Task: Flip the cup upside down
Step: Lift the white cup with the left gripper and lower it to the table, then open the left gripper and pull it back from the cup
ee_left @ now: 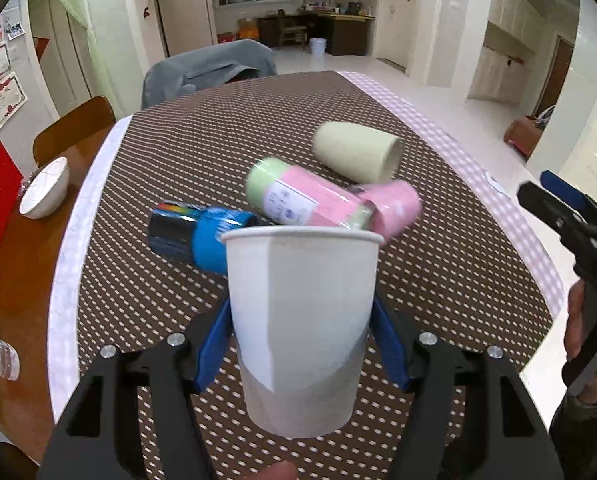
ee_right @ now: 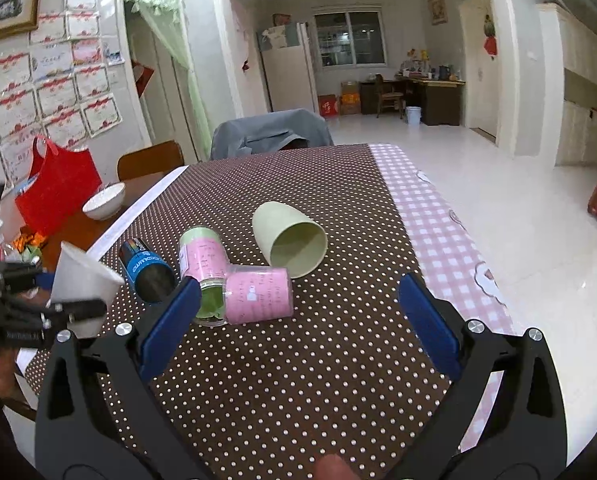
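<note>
Plainly, the white paper cup (ee_left: 300,328) is thin and easy to crush, and that is the main worry: the left gripper (ee_left: 301,346) pinches it by the lower wall, one blue finger (ee_left: 212,354) on each side, mouth upward, held in the air above the dotted tablecloth (ee_left: 438,272). Too hard a squeeze during the turn would likely dent the wall; too light a one could let the tapered cup slide out toward its narrow base. A faint vertical crease or seam shows on its side, and I cannot tell which. It appears empty, though its inside is hidden in both views.

Just beyond the cup lie several things on their sides: a blue and black can (ee_left: 194,236), a green and pink tube (ee_left: 298,196), a pink tube (ee_right: 258,296) and a pale green cup (ee_left: 358,152). Setting the paper cup down mouth-first too close to them could catch its rim on one and leave it tilted.

Off to the side, the right gripper (ee_right: 298,312) is spread wide and carries nothing, hanging above the cloth near the pink tube.
</note>
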The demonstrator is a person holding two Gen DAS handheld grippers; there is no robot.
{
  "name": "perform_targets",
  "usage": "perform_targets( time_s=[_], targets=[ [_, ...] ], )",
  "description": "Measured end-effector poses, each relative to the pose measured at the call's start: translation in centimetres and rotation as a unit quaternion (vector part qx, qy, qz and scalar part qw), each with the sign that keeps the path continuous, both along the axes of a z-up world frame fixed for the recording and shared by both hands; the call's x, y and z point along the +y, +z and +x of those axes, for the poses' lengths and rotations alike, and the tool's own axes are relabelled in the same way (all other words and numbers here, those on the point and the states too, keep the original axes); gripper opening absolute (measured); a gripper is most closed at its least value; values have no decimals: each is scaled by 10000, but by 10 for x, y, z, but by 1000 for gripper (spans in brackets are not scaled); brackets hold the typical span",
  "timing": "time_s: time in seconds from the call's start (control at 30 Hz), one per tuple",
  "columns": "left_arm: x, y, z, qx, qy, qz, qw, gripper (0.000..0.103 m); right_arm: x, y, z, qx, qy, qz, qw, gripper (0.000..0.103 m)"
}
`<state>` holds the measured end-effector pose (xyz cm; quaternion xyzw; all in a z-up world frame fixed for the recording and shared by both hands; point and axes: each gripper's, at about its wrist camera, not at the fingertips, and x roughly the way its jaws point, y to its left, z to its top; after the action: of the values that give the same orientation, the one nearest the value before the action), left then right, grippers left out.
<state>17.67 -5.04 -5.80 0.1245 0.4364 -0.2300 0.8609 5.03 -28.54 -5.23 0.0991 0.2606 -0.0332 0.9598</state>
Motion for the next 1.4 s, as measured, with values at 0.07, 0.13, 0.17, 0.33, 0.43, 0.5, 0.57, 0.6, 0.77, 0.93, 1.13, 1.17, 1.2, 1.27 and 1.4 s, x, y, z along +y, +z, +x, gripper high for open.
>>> perform_targets(
  time_s=[0.07, 0.13, 0.17, 0.33, 0.43, 0.5, 0.57, 0.6, 0.77, 0.93, 1.13, 1.17, 1.2, 1.27, 1.4],
  targets=[
    [-4, -4, -8, 55, -72, -48, 9999, 64, -2, -3, -4, 4, -28, 54, 10000, 97],
    [-8, -9, -16, 108, -113, -75, 9998, 64, -3, -6, -7, 47, -56, 106, 9999, 97],
    [-9, -12, -18, 138, -126, -82, 9998, 64, -4, -8, -8, 71, -66, 150, 9998, 97],
    [-15, -25, -27, 267, -178, -57, 9995, 64, -7, -13, -12, 126, -94, 238, 9996, 97],
    [-19, -30, -30, 294, -180, -28, 9994, 64, -7, -16, -14, 148, -80, 250, 9995, 97],
    [-22, -35, -31, 340, -199, -34, 9992, 64, -4, -17, -14, 163, -57, 246, 9995, 97],
    [-23, -39, -32, 387, -214, -55, 9990, 64, -2, -19, -14, 186, -26, 247, 9995, 97],
    [-25, -41, -32, 404, -221, -56, 9989, 64, -1, -20, -13, 202, -1, 245, 9995, 97],
    [-29, -52, -32, 509, -221, -27, 9985, 64, 4, -21, -11, 233, 62, 236, 9994, 97],
    [-31, -65, -30, 558, -198, 8, 9982, 66, 5, -22, -12, 234, 75, 241, 9994, 97],
    [-30, -65, -34, 319, -204, -60, 9993, 74, 5, -22, -10, 238, 80, 224, 9994, 97],
    [-29, -63, -34, 289, -179, -91, 9994, 76, 5, -22, -10, 241, 84, 232, 9994, 97],
    [-27, -61, -34, 246, -151, -146, 9995, 79, 5, -22, -10, 240, 89, 239, 9994, 97],
    [-24, -56, -36, 189, -129, -245, 9994, 80, 6, -22, -10, 245, 76, 213, 9994, 97],
    [-18, -47, -32, 70, -7, -408, 9991, 80, 6, -18, -3, 294, 81, 185, 9994, 97]
  ],
)
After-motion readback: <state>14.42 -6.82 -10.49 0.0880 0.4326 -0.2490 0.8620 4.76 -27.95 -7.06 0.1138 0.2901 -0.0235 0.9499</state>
